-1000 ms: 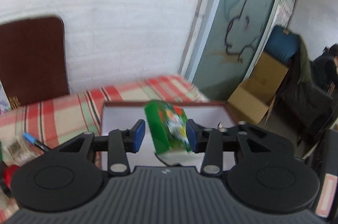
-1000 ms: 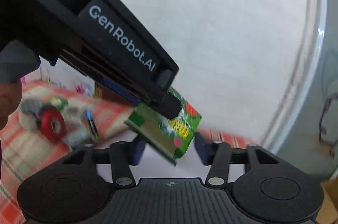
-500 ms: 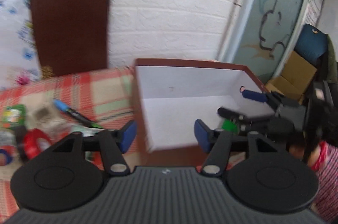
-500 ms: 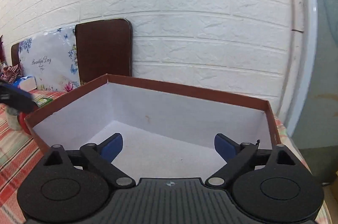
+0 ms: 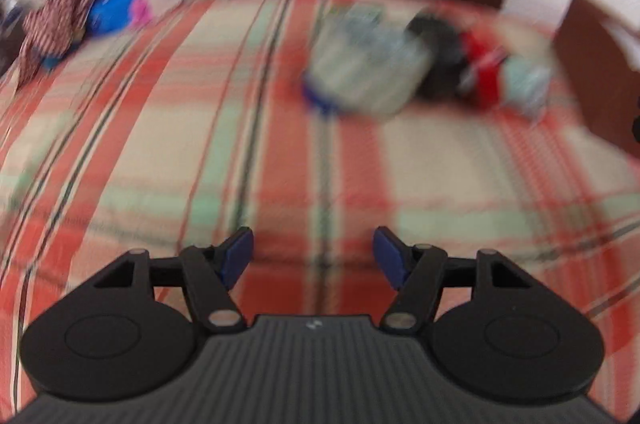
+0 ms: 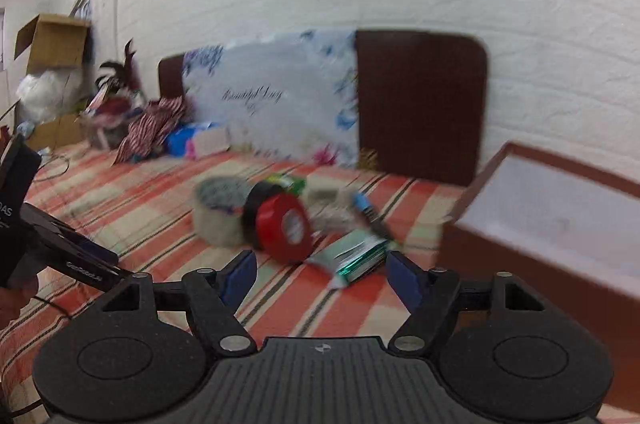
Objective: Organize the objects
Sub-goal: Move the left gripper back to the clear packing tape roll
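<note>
A pile of small objects lies on the plaid cloth: a clear tape roll point(image 6: 218, 210), a black tape roll point(image 6: 260, 196), a red tape roll point(image 6: 286, 228), a teal packet point(image 6: 356, 258) and a blue pen point(image 6: 368, 210). The pile is blurred in the left wrist view point(image 5: 420, 72). The brown box with white inside point(image 6: 560, 220) stands to the right of the pile. My right gripper point(image 6: 318, 274) is open and empty, just short of the red roll and packet. My left gripper point(image 5: 312, 254) is open and empty over bare cloth, well short of the pile; it also shows in the right wrist view point(image 6: 60, 248).
A dark brown board point(image 6: 420, 104) and a floral white panel point(image 6: 268, 100) lean on the brick wall. Striped cloth and clutter point(image 6: 148, 128) sit at the far left, with cardboard boxes point(image 6: 52, 40) beyond. The box corner point(image 5: 600, 64) shows at the left view's right edge.
The left gripper let go of the green carton, which the right gripper took. Both grippers are now open and empty and have swung left from the box toward the pile.
</note>
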`<state>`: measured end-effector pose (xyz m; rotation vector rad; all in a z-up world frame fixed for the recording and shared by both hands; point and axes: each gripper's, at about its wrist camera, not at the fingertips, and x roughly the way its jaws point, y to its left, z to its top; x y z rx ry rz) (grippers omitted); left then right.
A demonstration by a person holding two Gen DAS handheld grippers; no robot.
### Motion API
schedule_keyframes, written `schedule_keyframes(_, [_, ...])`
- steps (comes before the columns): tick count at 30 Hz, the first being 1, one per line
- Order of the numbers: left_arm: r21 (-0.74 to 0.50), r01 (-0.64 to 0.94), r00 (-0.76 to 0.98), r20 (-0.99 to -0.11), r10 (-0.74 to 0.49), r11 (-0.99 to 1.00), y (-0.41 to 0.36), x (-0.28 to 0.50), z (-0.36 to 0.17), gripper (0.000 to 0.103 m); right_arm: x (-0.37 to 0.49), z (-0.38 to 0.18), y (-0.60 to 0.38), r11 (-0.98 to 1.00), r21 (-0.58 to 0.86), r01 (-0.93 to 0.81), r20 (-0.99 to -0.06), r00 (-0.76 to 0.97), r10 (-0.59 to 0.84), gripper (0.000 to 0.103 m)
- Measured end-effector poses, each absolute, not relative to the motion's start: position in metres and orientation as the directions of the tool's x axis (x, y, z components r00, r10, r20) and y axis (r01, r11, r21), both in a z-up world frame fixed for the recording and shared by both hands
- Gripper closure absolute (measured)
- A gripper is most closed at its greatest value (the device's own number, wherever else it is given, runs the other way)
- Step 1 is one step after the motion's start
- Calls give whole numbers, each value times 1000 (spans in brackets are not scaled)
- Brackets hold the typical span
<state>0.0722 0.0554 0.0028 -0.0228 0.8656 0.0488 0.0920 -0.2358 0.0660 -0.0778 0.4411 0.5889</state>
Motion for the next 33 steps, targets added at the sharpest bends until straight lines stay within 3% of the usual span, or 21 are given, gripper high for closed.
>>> schedule_keyframes(3, [-7,-40,668,-744,22,999,68,68,9,31,110,57,-190,834,70,-548,-467,721,513,34])
schedule_keyframes(10, [-139,-178,700,-714,26,974,127,79,19,31,146,83,-114,779,175,-603,-427,666,612,34])
schedule_keyframes(13, [-175,-198,693,-721,11,965,142,78,9,31,159,74,-70,745,83,-662,-472,632,614,37])
schedule_keyframes(14, [-179,-196,696,-718,8,964,145,76,6,31,164,65,-58,738,40,-673,-508,623,595,51])
schedule_keyframes(15, [-180,-191,702,-712,6,965,146,73,6,31,169,54,-47,739,-4,-674,-553,617,560,73])
schedule_keyframes(16, [-182,-188,705,-709,4,965,148,71,6,31,170,46,-44,742,-21,-670,-577,614,539,73])
schedule_keyframes(17, [-191,-188,706,-708,-3,964,149,70,7,31,167,45,-48,738,13,-674,-575,599,557,86])
schedule_keyframes(19, [-217,-186,709,-705,-22,958,153,67,9,31,146,54,-59,721,29,-692,-565,584,583,94])
schedule_keyframes(21, [-247,-174,711,-701,-52,953,154,63,12,31,106,65,-68,674,-61,-736,-544,591,596,91])
schedule_keyframes(24, [-273,-114,724,-681,-108,955,143,56,20,31,69,68,-91,638,-17,-770,-603,517,608,87])
schedule_keyframes(25, [-274,-88,729,-673,-125,958,136,54,24,31,60,66,-97,648,-19,-762,-607,523,598,79])
schedule_keyframes(27, [-279,-26,733,-659,-171,960,117,49,31,31,47,63,-107,694,-44,-718,-598,576,558,51])
schedule_keyframes(29, [-282,40,734,-643,-219,959,97,44,40,28,35,65,-122,732,-21,-680,-554,618,558,46])
schedule_keyframes(32, [-266,129,730,-627,-273,955,70,38,53,27,27,58,-147,777,66,-626,-508,649,566,25])
schedule_keyframes(33, [-260,156,727,-623,-289,953,62,37,56,27,26,51,-150,789,69,-610,-517,654,552,24])
